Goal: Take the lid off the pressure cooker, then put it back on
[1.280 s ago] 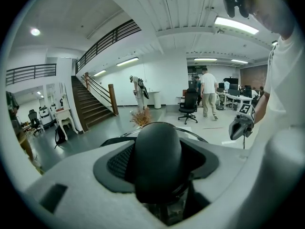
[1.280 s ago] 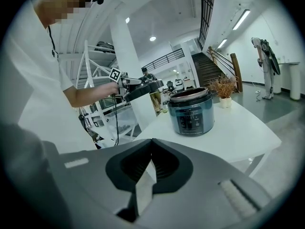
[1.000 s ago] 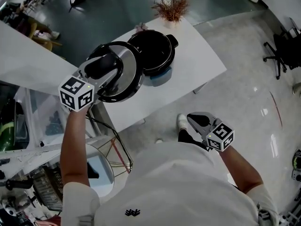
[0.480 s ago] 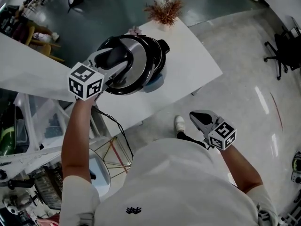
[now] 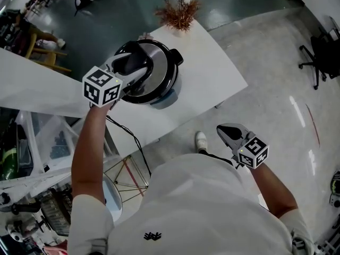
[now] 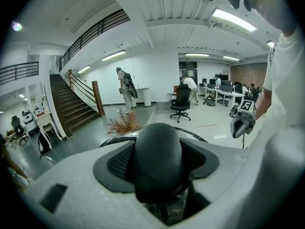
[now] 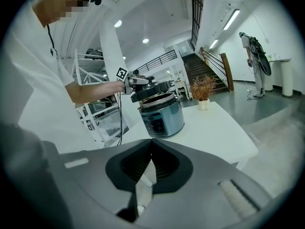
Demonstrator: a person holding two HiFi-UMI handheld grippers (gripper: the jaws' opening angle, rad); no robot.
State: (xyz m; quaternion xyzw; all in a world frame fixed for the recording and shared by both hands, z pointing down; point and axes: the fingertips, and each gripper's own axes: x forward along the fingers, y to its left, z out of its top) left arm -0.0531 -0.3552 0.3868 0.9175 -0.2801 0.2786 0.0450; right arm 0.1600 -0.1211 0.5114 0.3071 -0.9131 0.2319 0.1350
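A steel lid [image 5: 155,74] with a black handle [image 6: 157,159] hangs over the blue-grey pressure cooker [image 7: 162,116] on the white table [image 5: 212,62]. My left gripper [image 5: 131,67] is shut on that handle, whose knob fills the space between the jaws [image 6: 157,147]. In the right gripper view the lid [image 7: 151,88] is tilted just above the pot's rim, with a gap showing. My right gripper [image 5: 228,132] hangs off the table's near side, over the floor, with its jaws [image 7: 151,144] shut on nothing.
A small pot of dried plant [image 5: 179,12] stands at the table's far end. A black cord [image 5: 127,137] hangs from the table's left side beside a wire rack [image 5: 48,142]. An office chair [image 5: 319,57] stands at the far right.
My left gripper has carried the lid rightwards from beside the open pot to above it. The right gripper has barely shifted.
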